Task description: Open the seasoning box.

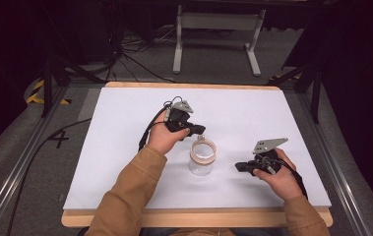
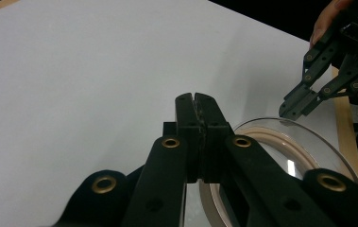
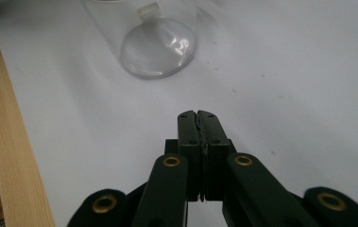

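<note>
1. Jar (image 1: 202, 156), clear glass with a tan rim band, stands upright at centre frame on the white table (image 1: 125, 147);
2. left gripper (image 1: 197, 131), jaws pressed together, at the jar's upper-left rim;
3. right gripper (image 1: 239, 166), jaws likewise closed, empty, right of jar.

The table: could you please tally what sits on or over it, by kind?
Clear glass jar with tan rim band: 1
Hand-held tongs: 2, left tongs near the jar's rim, right tongs beside the jar, both shut
Total: 3
</note>
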Tool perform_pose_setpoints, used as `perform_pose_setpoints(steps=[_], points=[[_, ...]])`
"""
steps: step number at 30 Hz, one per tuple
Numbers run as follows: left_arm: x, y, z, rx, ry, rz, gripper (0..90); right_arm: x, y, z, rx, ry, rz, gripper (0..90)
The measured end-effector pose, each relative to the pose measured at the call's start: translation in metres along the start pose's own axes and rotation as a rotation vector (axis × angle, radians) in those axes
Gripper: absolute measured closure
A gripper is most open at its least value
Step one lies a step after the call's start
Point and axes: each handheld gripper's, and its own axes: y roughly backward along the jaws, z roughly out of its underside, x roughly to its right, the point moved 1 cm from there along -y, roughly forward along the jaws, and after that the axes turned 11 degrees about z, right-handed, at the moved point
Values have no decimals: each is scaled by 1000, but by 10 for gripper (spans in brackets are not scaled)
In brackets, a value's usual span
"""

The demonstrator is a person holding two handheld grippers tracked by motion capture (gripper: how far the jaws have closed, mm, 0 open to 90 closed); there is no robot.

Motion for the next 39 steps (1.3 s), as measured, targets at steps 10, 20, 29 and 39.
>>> perform_pose_setpoints(steps=[10,20,29,39], points=[[0,1,1,-6,3,0,898,-8,-2,-5,7,20,-17,900],[-1,2,1,-9,6,2,898,-25,-1,-18,51,60,-45,900],[-2,2,2,-1,10,13,897,-49,4,-37,133,93,-84,900],[-4,0,3,6,15,9,897,-57,-4,-42,156,87,-96,900]])
